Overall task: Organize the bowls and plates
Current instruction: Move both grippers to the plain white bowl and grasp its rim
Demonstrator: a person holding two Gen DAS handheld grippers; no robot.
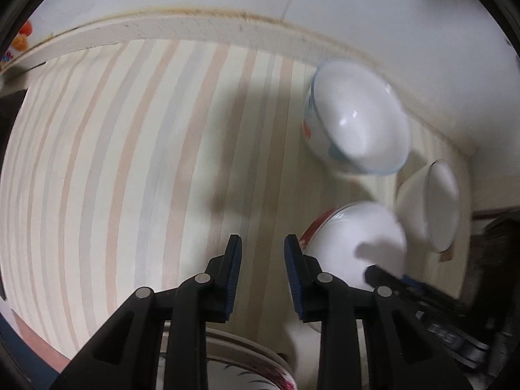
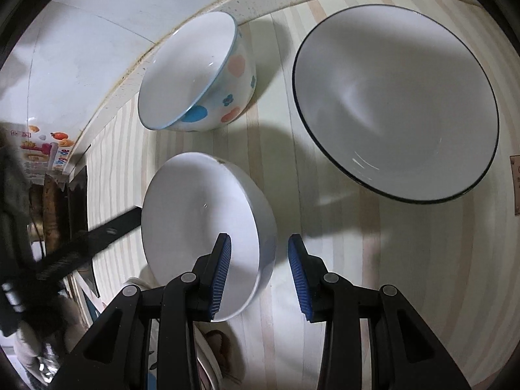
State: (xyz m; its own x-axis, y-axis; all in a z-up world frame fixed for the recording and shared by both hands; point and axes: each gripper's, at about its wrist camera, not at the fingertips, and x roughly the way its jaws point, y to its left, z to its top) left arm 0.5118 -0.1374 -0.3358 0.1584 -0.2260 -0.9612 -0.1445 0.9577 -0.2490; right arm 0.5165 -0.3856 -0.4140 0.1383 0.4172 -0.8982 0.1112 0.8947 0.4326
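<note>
On striped counter (image 2: 341,260) | plain white bowl (image 2: 201,227), glossy | right claw (image 2: 260,273) spread astride rim | left claw (image 1: 262,273) spread

Nothing legible is showing in either view: the colourful cartoon-printed packet (image 2: 42,152) at the counter's far end is carrying lettering too blurred and small to be read.

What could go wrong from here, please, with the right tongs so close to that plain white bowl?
The right tongs are open, one finger over the plain white bowl and the other outside its wall. A shallow bite on the glossy rim might slip. The dotted bowl and black-rimmed bowl stand nearby, so a swing could knock them. The left tongs, open and motion-blurred, are near another bowl and could bump it.
</note>
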